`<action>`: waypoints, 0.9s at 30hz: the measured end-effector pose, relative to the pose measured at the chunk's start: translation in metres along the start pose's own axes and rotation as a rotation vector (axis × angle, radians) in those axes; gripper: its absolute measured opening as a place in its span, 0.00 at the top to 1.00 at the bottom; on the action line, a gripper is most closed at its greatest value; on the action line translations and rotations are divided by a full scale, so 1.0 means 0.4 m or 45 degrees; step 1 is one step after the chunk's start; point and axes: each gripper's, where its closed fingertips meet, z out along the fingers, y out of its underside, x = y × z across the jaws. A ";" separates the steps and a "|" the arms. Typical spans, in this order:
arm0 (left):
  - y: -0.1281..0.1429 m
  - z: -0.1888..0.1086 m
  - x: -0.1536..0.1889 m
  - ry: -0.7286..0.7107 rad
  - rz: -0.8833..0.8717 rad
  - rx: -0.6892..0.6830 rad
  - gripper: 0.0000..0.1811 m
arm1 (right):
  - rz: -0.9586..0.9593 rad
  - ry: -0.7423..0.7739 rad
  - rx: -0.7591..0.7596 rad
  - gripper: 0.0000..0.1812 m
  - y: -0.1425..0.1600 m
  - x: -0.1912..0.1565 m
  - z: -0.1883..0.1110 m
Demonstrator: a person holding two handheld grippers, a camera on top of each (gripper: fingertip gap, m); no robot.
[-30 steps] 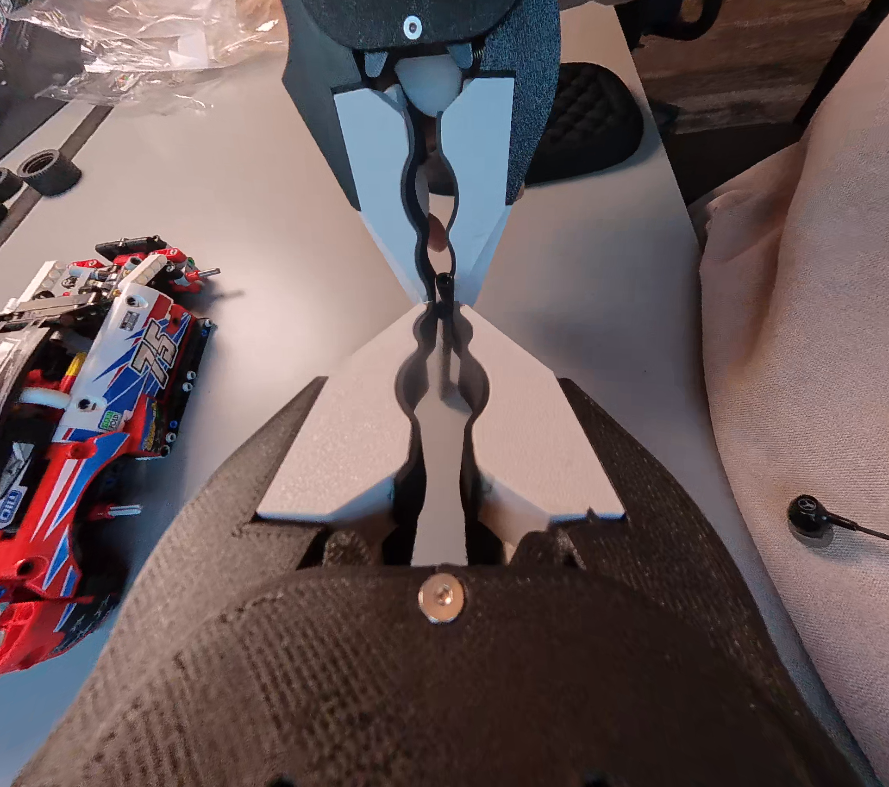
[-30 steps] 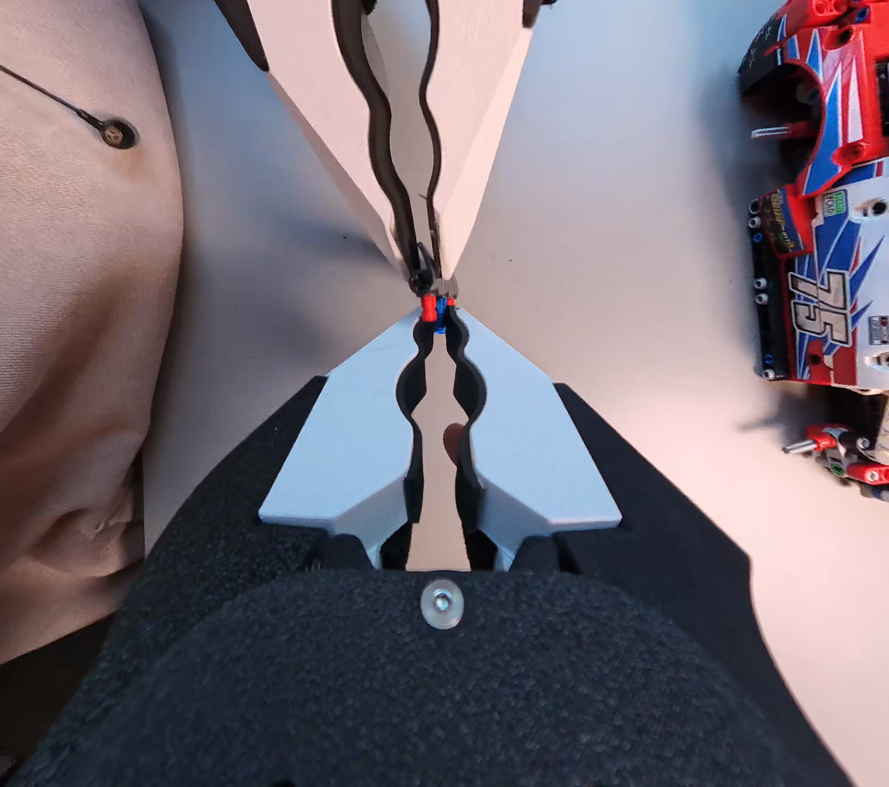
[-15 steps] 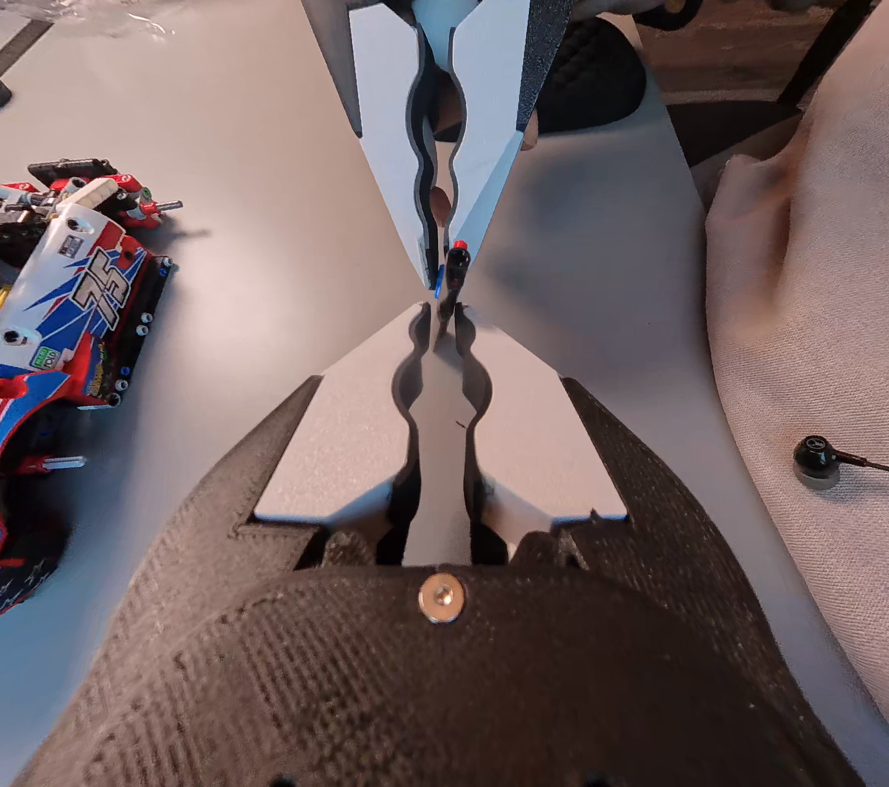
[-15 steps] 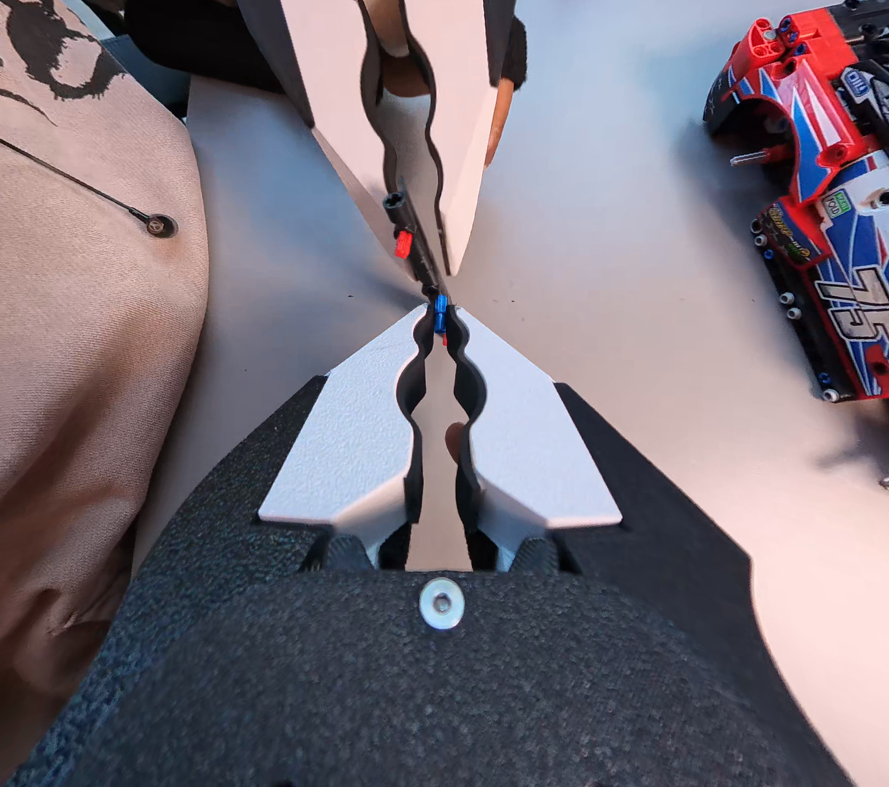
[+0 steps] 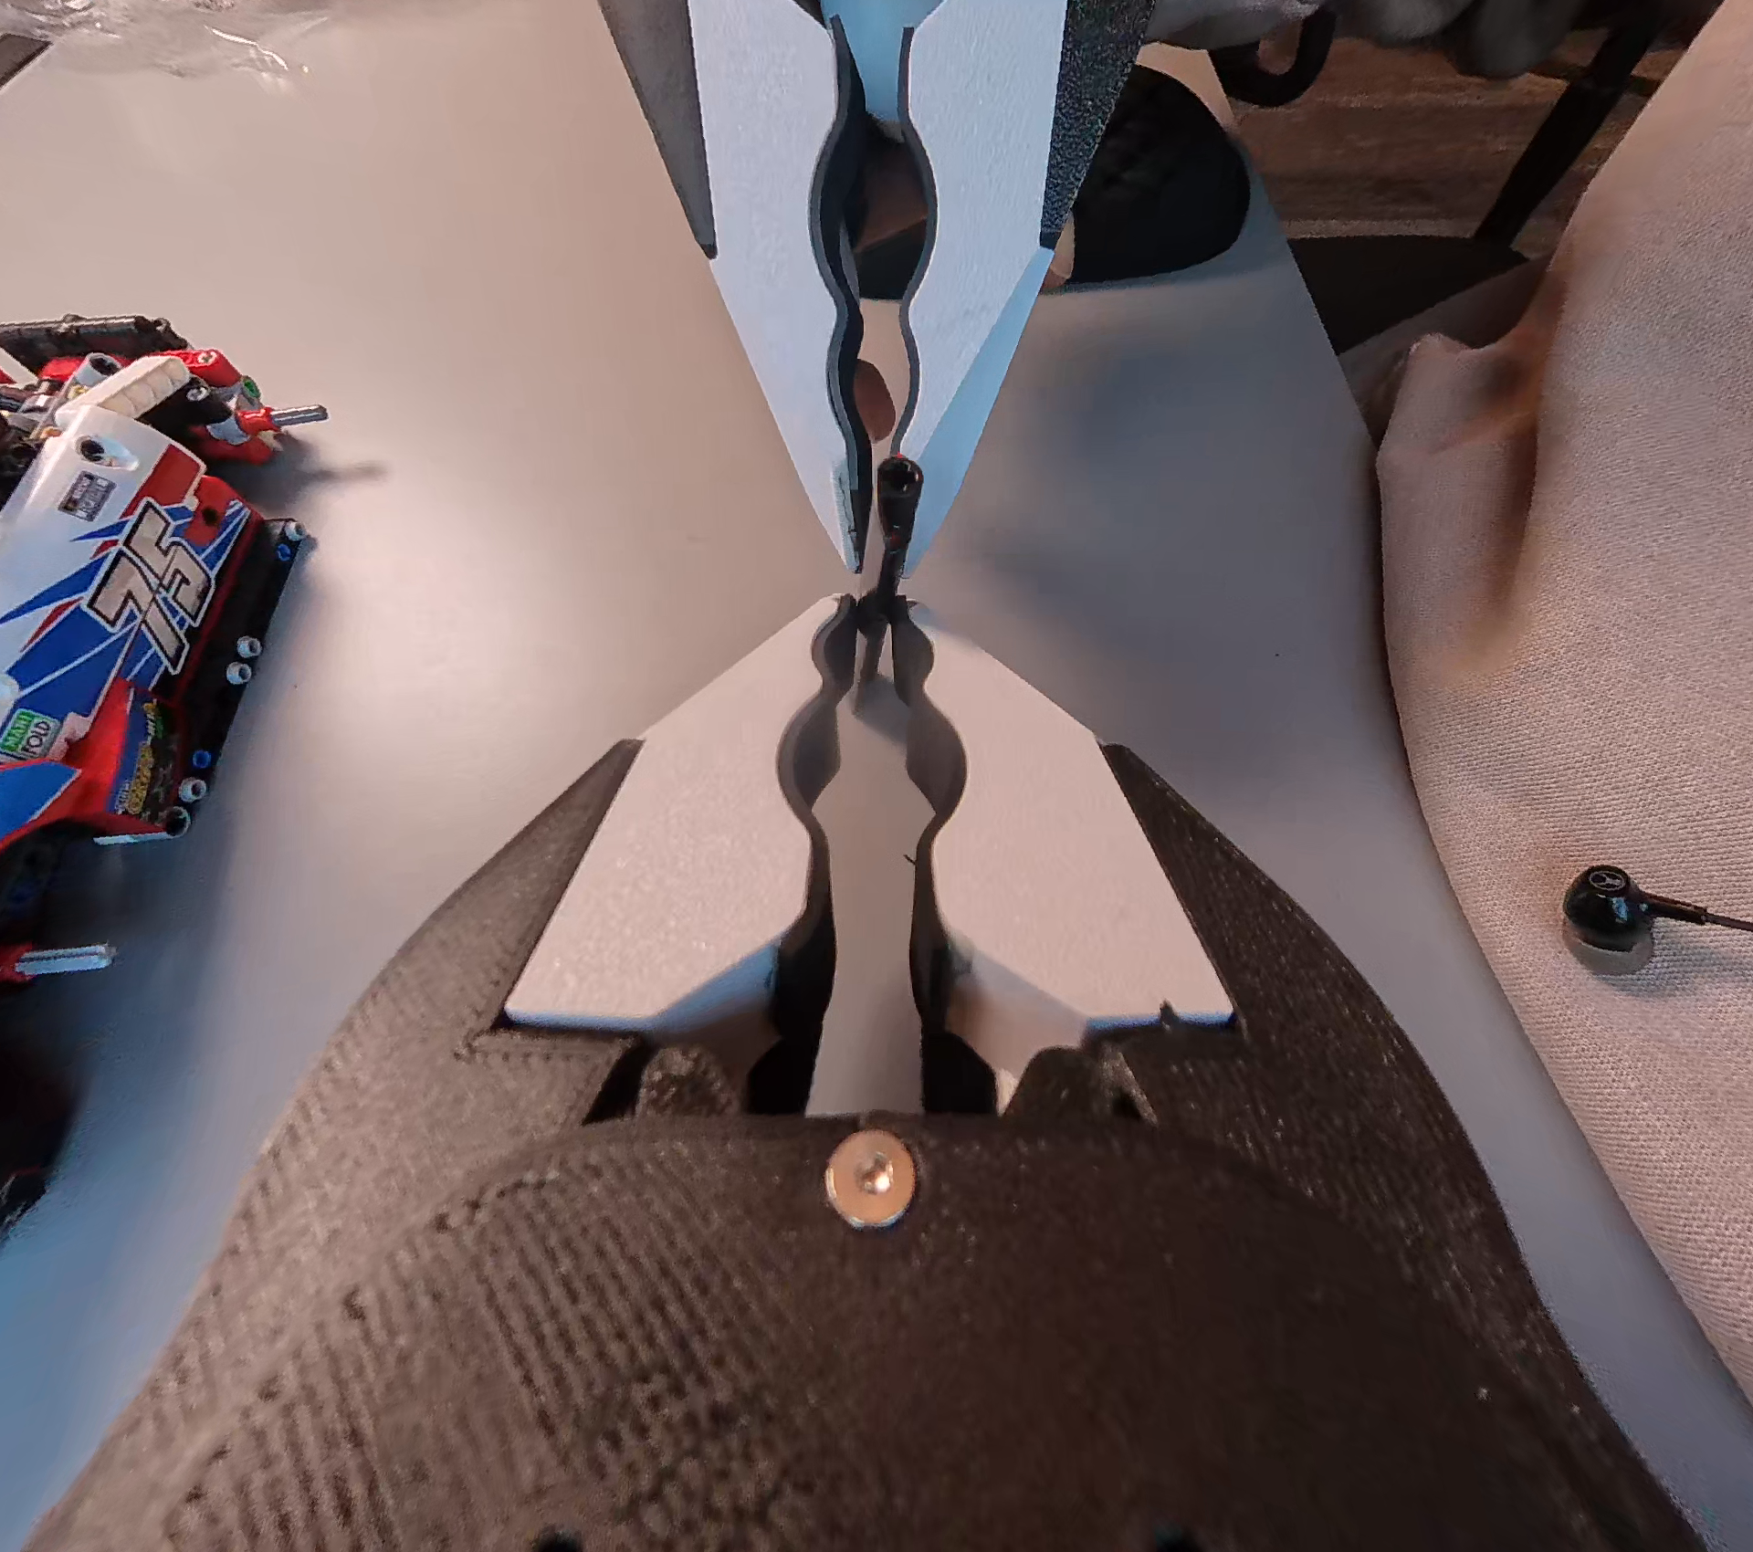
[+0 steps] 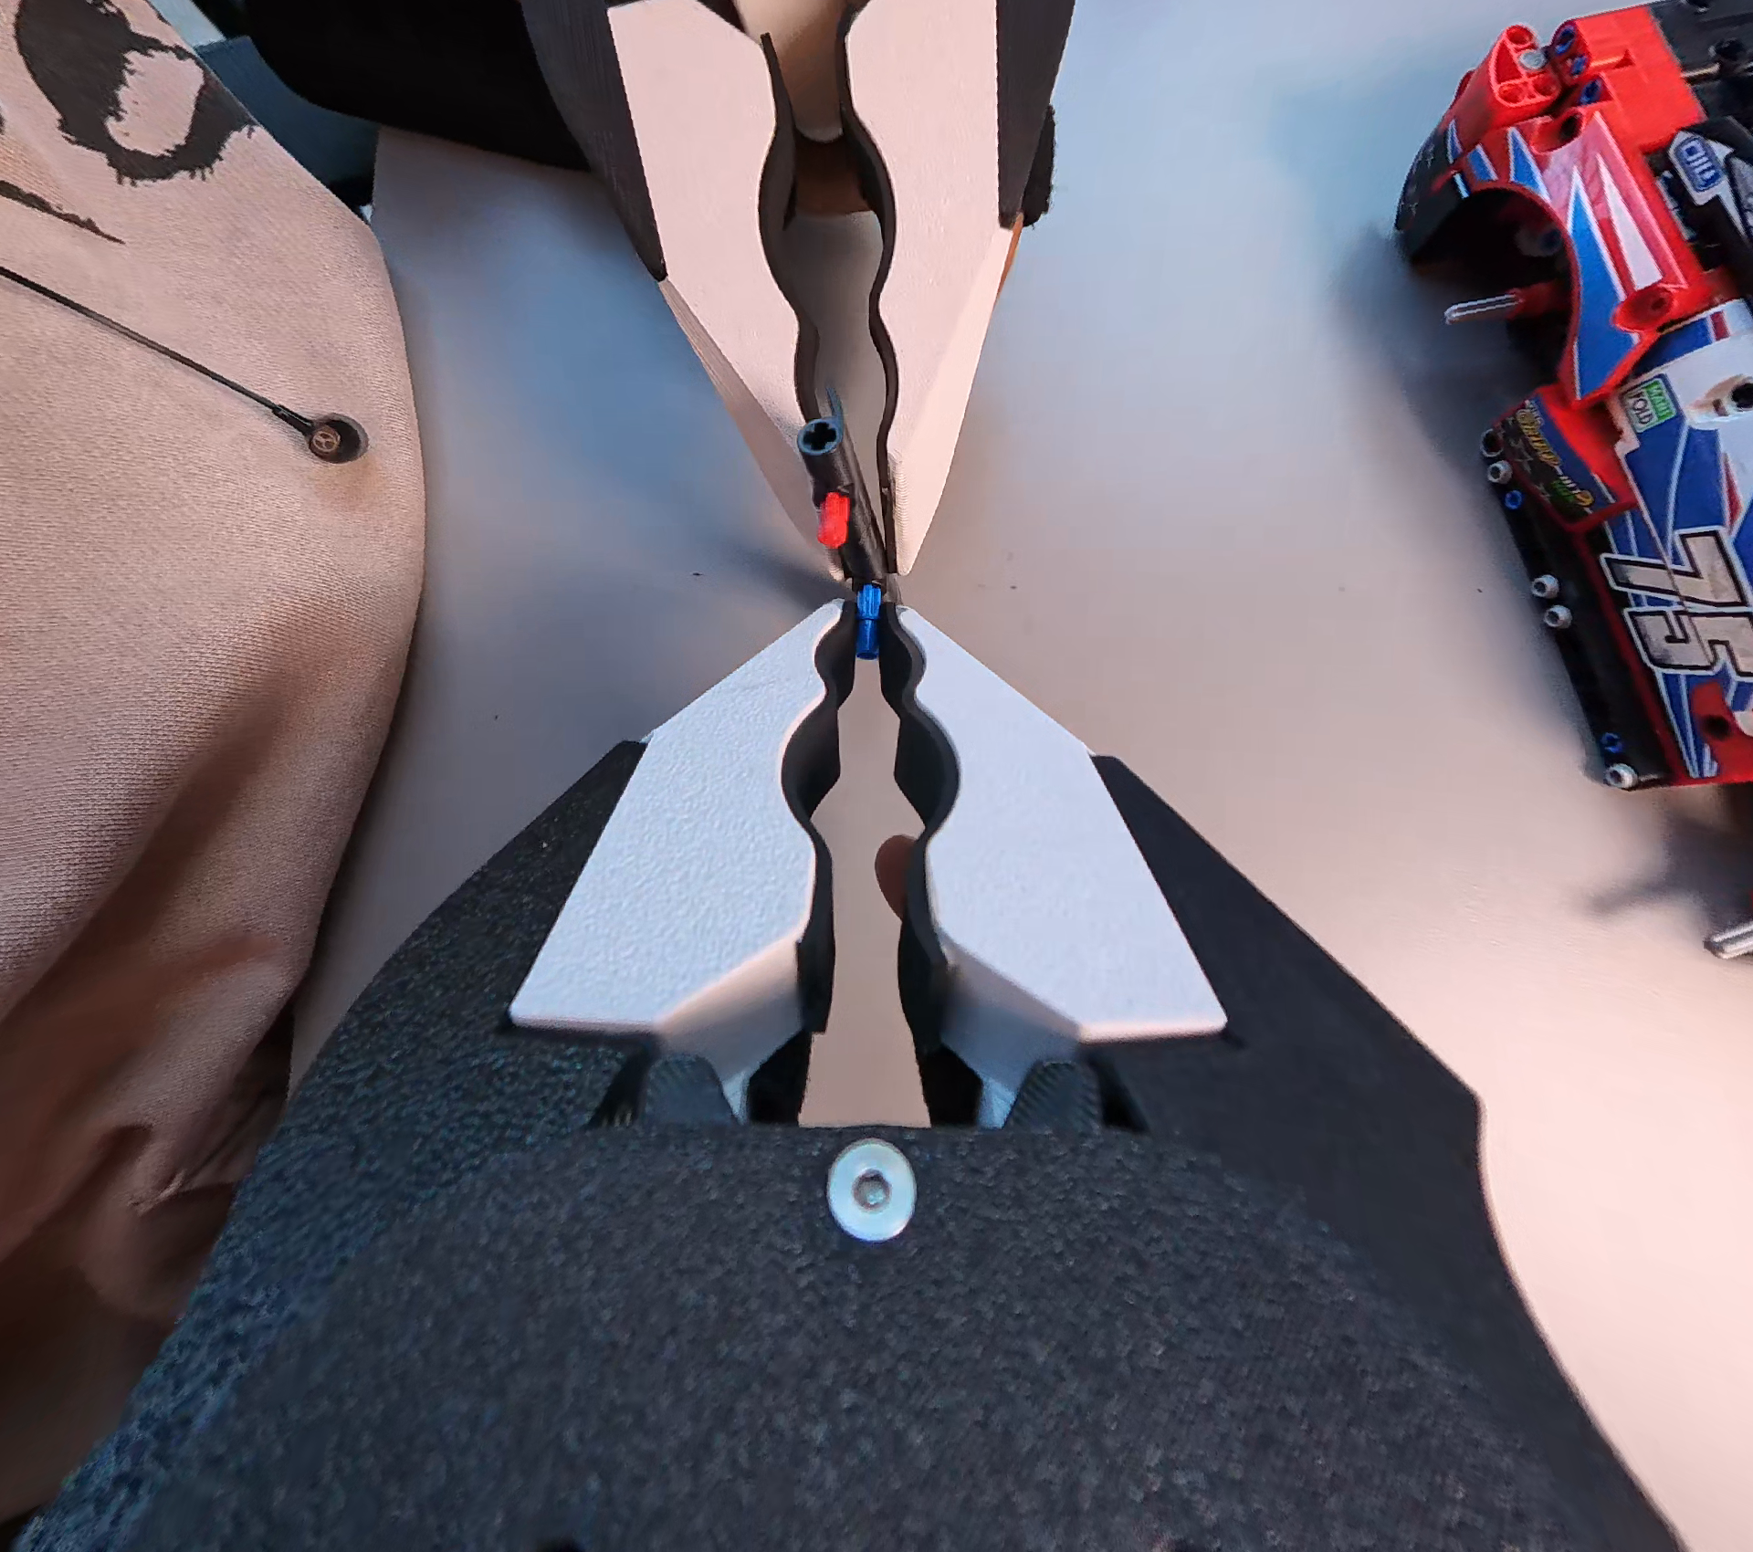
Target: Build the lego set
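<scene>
Two grippers meet tip to tip above the table (image 5: 398,254), joining small pins beside the car (image 5: 123,624).

We hold the left gripper (image 5: 877,605) closed on a black beam (image 6: 839,496) that carries a red pin (image 6: 833,517), so the beam stays steady while the other part comes in. We hold the right gripper (image 6: 868,610) closed on a blue pin (image 6: 866,622), its end touching the beam's lower end; we judge this lines the pin with a hole. The car lies on the table well apart from the tips, on the side away from the person's beige clothing (image 5: 1565,558), out of the way. Compared with half a second ago, the two grippers stand more in one straight line, and the car has slid further toward the frame edge.
</scene>
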 end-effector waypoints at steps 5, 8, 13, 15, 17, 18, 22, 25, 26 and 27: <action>-0.002 0.004 0.000 -0.030 0.073 -0.008 0.97 | 0.000 -0.012 -0.038 0.99 -0.001 0.000 -0.003; -0.003 0.006 0.005 -0.032 0.096 0.004 0.98 | 0.000 -0.017 -0.020 0.99 0.000 -0.004 -0.003; -0.005 0.009 0.007 -0.036 0.128 0.003 0.98 | 0.004 0.002 0.036 1.00 0.000 -0.006 -0.004; -0.005 0.009 0.007 -0.039 0.122 0.012 0.98 | 0.028 0.003 0.070 1.00 -0.003 -0.006 -0.004; -0.006 0.010 0.007 -0.042 0.122 0.022 0.98 | 0.044 0.007 0.110 1.00 -0.005 -0.005 -0.003; -0.006 0.010 0.008 -0.042 0.128 0.024 0.98 | 0.056 0.002 0.129 1.00 -0.005 -0.006 -0.003; -0.003 0.008 0.014 -0.024 0.139 0.038 0.98 | 0.080 -0.021 0.217 0.99 -0.004 -0.013 0.003; -0.002 0.002 0.011 -0.020 0.140 0.041 0.97 | 0.089 -0.006 0.296 0.99 -0.008 -0.010 0.005; -0.006 -0.002 0.010 -0.017 0.129 0.056 0.97 | 0.079 0.005 0.328 0.99 -0.012 -0.009 0.001; -0.011 -0.006 0.011 -0.010 0.116 0.074 0.97 | 0.076 0.012 0.360 0.97 -0.018 -0.008 -0.004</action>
